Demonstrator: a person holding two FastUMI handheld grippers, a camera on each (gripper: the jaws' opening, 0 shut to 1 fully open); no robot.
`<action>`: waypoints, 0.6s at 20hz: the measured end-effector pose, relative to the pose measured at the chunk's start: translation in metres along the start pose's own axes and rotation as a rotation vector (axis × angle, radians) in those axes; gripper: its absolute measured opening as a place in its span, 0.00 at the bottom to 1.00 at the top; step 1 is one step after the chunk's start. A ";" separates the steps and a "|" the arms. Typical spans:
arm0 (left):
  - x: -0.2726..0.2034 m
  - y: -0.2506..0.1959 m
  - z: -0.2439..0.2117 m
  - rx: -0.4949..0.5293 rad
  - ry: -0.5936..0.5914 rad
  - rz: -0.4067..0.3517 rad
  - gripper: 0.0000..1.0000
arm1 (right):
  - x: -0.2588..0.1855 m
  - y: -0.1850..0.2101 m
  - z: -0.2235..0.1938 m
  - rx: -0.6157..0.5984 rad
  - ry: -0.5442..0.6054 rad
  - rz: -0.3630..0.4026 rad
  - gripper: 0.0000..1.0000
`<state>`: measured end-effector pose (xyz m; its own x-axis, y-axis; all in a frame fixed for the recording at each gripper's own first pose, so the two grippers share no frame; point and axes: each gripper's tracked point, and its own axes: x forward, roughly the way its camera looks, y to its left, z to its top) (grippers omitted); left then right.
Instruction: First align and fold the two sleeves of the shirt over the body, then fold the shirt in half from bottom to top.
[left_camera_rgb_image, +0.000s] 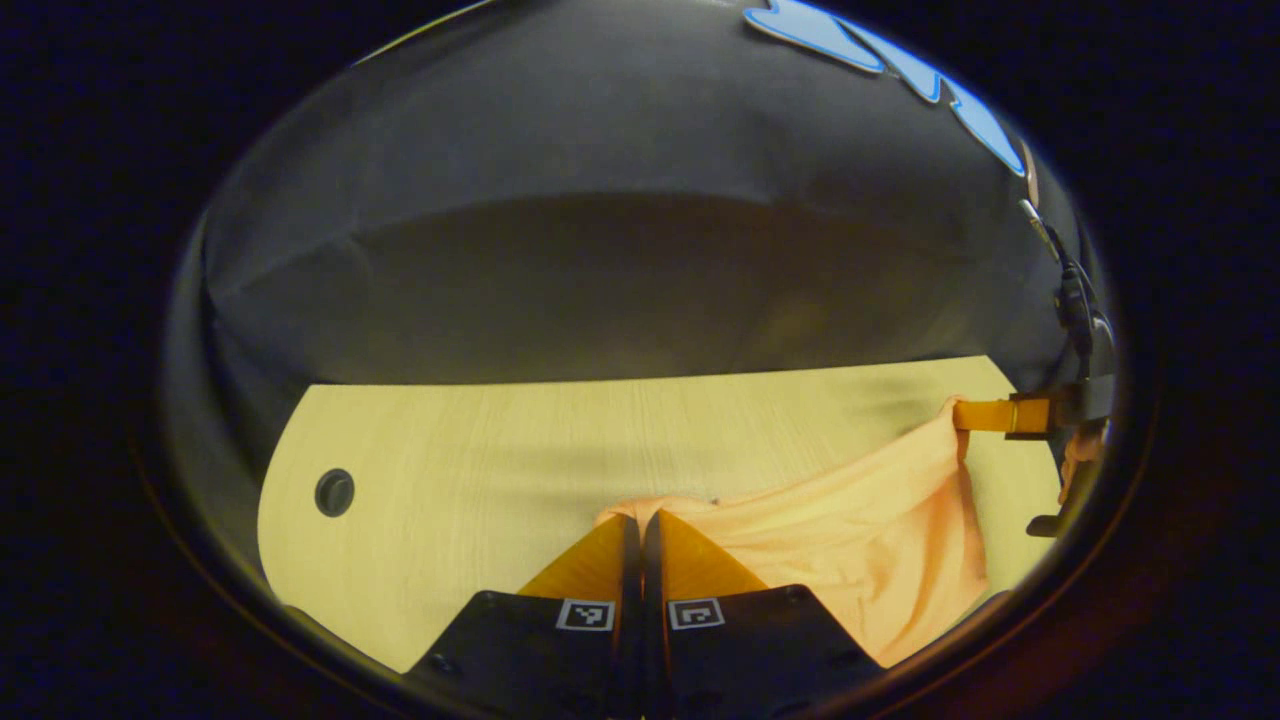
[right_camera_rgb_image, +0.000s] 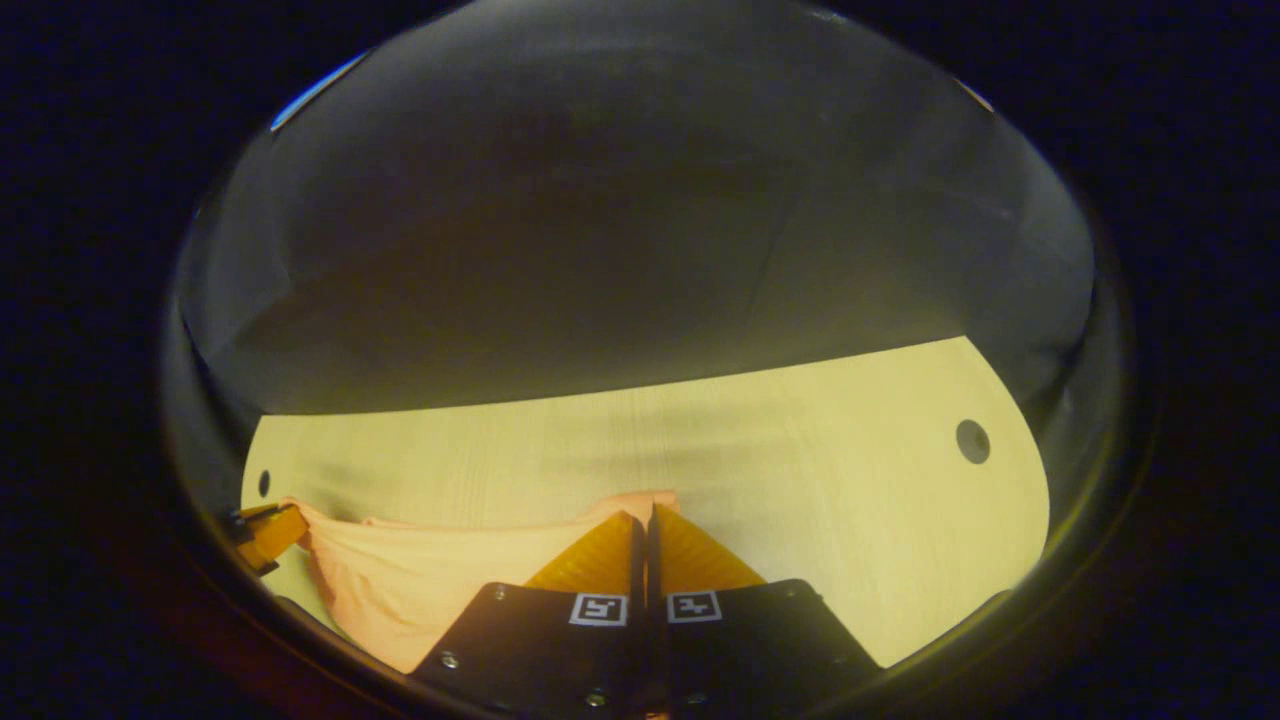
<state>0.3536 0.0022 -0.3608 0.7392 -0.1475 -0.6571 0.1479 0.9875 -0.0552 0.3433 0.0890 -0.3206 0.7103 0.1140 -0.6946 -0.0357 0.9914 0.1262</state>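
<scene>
In the left gripper view, the left gripper (left_camera_rgb_image: 640, 525) pinches one corner of the peach shirt (left_camera_rgb_image: 860, 520) above the wooden table (left_camera_rgb_image: 480, 450), its fingers pressed together on the cloth; the other gripper holds the far corner, and the cloth sags between them. In the right gripper view, the right gripper (right_camera_rgb_image: 642, 525) likewise clamps an edge of the shirt, lifted off the table. The sleeves cannot be made out; this looks like the final bottom-to-top fold, not yet laid down.

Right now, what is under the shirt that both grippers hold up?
Under the hanging shirt lies the bare wooden table. The part of the table directly behind the cloth is covered. Left gripper and right gripper pinch its edge.
</scene>
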 end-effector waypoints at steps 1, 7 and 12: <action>0.003 0.002 -0.005 -0.011 0.013 0.000 0.06 | 0.007 -0.001 -0.006 -0.014 0.007 0.000 0.00; 0.002 -0.011 -0.018 -0.098 0.032 -0.030 0.13 | 0.004 0.003 -0.010 -0.041 0.008 0.039 0.05; -0.035 -0.015 0.007 -0.135 -0.040 -0.017 0.51 | -0.031 0.007 0.005 -0.072 -0.054 0.052 0.48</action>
<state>0.3298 -0.0075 -0.3319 0.7633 -0.1636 -0.6249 0.0726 0.9830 -0.1687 0.3250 0.0921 -0.2945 0.7426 0.1641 -0.6493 -0.1231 0.9864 0.1086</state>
